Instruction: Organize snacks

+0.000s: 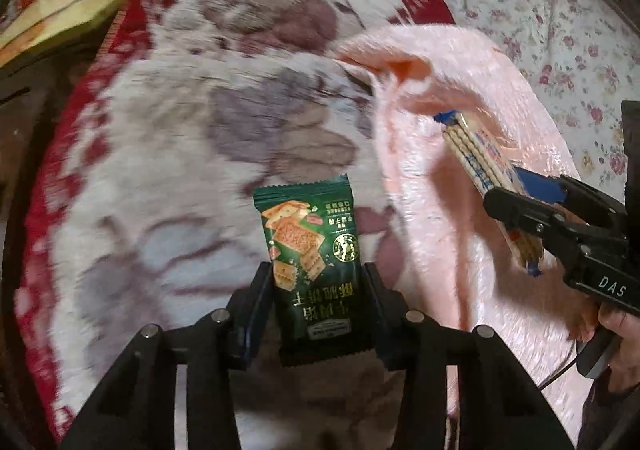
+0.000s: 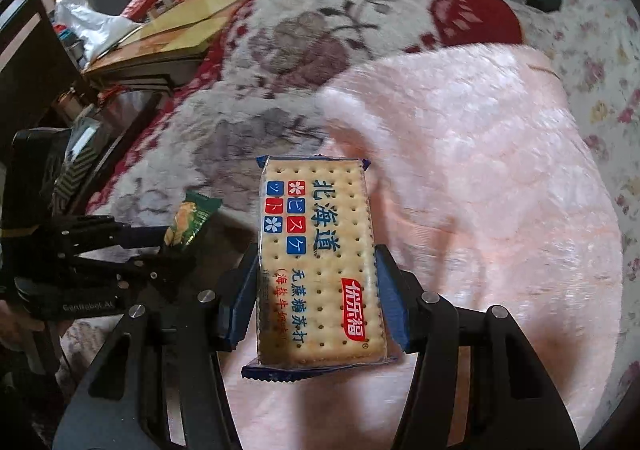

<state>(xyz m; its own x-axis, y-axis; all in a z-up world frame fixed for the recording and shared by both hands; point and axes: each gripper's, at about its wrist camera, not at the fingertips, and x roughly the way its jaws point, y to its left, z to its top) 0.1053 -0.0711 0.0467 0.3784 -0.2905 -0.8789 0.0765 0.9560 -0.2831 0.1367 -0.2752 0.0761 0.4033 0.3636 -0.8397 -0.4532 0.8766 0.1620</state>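
Observation:
My left gripper (image 1: 318, 282) is shut on a dark green cracker packet (image 1: 310, 246) and holds it above the flowered blanket (image 1: 168, 154). It also shows at the left of the right wrist view (image 2: 160, 246), with the green packet (image 2: 192, 220) sticking out of it. My right gripper (image 2: 316, 282) is shut on a clear soda cracker pack with blue ends (image 2: 320, 262) and holds it over the pink fleece blanket (image 2: 480, 178). In the left wrist view the right gripper (image 1: 520, 202) is at the right, holding the cracker pack (image 1: 480, 154) edge-on.
A bed is covered by the red and white flowered blanket, the pink fleece (image 1: 460, 98) and a small-flower quilt (image 1: 560, 34). A wooden table (image 2: 172, 30) with boxes and bags stands at the left beside the bed.

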